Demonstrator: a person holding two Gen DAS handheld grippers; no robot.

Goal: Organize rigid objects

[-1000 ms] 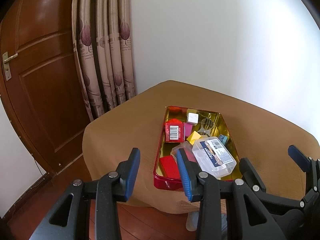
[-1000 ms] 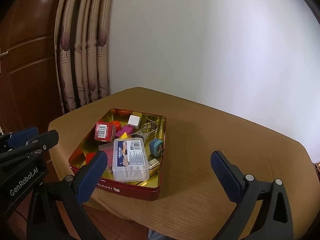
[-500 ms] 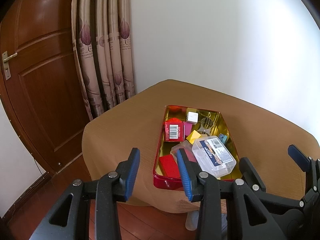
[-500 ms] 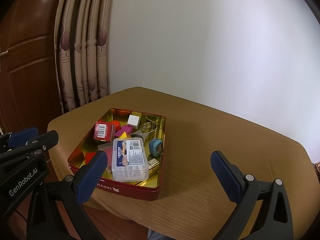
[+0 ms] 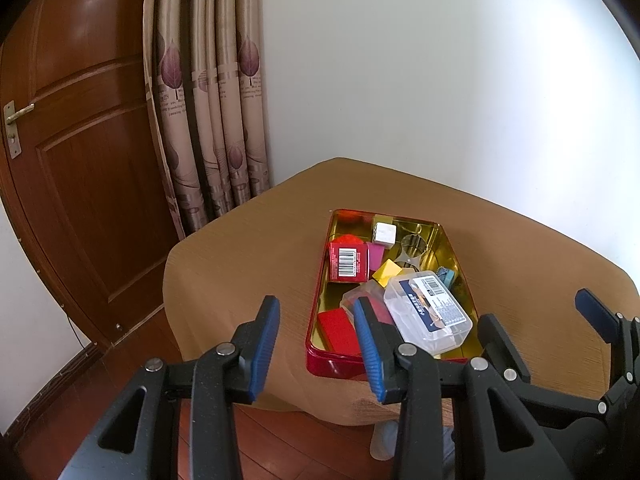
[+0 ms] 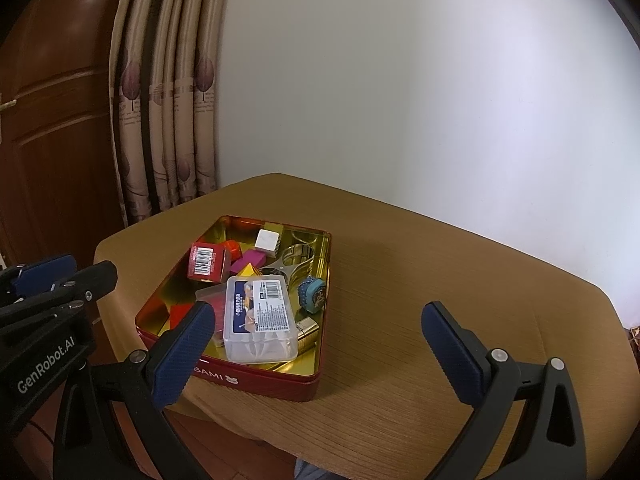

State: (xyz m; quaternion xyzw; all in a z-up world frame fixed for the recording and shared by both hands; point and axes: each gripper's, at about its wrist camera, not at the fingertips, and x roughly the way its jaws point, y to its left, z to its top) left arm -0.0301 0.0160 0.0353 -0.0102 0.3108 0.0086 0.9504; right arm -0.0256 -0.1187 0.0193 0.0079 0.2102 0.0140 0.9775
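A red tin tray (image 5: pixel 317 312) with a gold inside sits on the brown-clothed table (image 6: pixel 432 276). In it lie a clear plastic box (image 5: pixel 428 314) with a label, a red barcode box (image 5: pixel 347 261), a white cube (image 5: pixel 385 233), a yellow block (image 5: pixel 387 270), a magenta block (image 6: pixel 251 258), a blue round piece (image 6: pixel 314 294) and a metal clip (image 6: pixel 296 260). My left gripper (image 5: pixel 316 344) hovers short of the tray's near left corner, jaws a small way apart and empty. My right gripper (image 6: pixel 316 328) stands wide open and empty before the tray's near end.
The table's right half (image 6: pixel 480 300) is bare cloth. A white wall runs behind it. A patterned curtain (image 5: pixel 208 120) and a wooden door (image 5: pixel 80 160) stand to the left, with wood floor (image 5: pixel 120 360) below the table's near edge.
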